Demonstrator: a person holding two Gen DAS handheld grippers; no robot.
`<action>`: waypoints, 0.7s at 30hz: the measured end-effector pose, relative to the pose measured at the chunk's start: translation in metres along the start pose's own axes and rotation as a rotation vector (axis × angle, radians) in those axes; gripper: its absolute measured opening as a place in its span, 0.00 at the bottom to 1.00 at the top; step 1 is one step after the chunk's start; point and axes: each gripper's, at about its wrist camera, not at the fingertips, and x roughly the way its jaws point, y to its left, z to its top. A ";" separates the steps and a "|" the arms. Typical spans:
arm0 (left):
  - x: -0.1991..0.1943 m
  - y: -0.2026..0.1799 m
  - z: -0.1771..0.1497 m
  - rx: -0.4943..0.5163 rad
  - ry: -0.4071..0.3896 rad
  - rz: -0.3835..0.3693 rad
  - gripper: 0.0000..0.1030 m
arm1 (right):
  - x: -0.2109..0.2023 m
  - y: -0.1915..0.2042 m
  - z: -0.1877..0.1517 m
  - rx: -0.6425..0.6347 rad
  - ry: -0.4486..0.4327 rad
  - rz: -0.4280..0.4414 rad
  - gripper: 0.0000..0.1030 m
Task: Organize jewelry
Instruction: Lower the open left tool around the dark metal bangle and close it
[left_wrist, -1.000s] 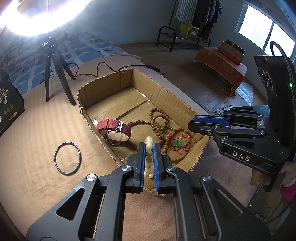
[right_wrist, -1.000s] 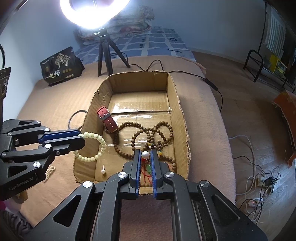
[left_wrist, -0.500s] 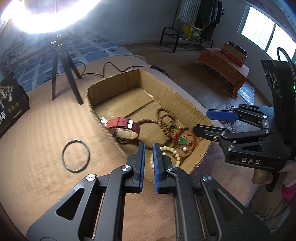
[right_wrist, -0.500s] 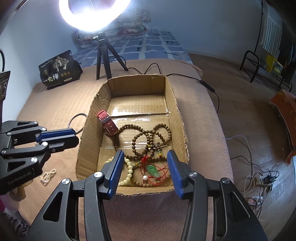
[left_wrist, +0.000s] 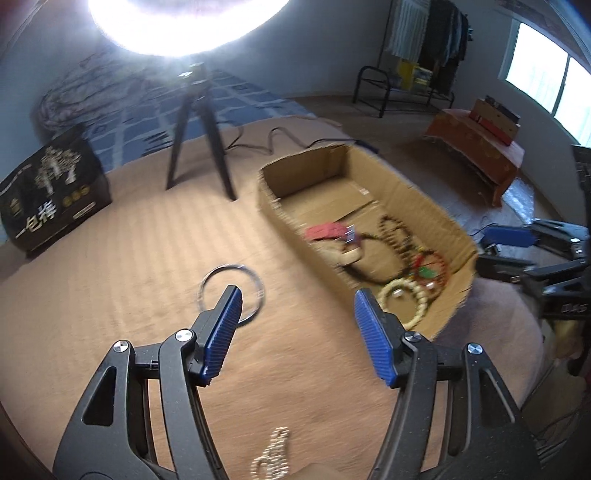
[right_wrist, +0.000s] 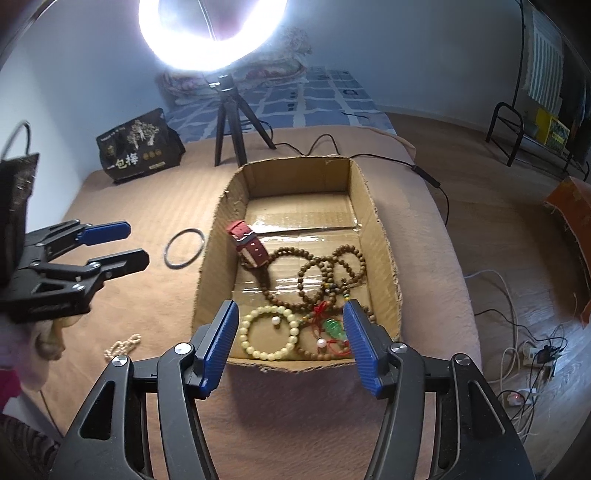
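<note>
From the left wrist, the left gripper (left_wrist: 297, 308) is opening, empty, above the tan cover beside a dark ring (left_wrist: 232, 291). From the right wrist, the right gripper (right_wrist: 290, 321) is opening, empty, over the cardboard box (right_wrist: 384, 258), where the cream bead bracelet (right_wrist: 269, 334) lies.

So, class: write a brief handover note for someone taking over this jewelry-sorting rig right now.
Left gripper: jaws opening, nothing between them, above the cloth near the dark ring.
Right gripper: jaws opening, empty, over the near end of the cardboard box.
Done: red watch, brown bead strands, pale bead bracelet, green pendant and two loose pearls are in the box.
Left: dark ring and small pearl chain lie on the cloth outside it.
</note>
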 end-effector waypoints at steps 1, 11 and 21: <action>0.002 0.005 -0.002 -0.004 0.007 0.007 0.64 | -0.001 0.001 -0.001 0.002 -0.001 0.003 0.62; 0.035 0.029 -0.016 -0.020 0.085 0.059 0.73 | -0.001 0.024 -0.009 -0.056 -0.004 0.014 0.65; 0.080 0.039 -0.017 -0.048 0.147 0.090 0.73 | 0.001 0.029 -0.012 -0.083 -0.009 0.013 0.65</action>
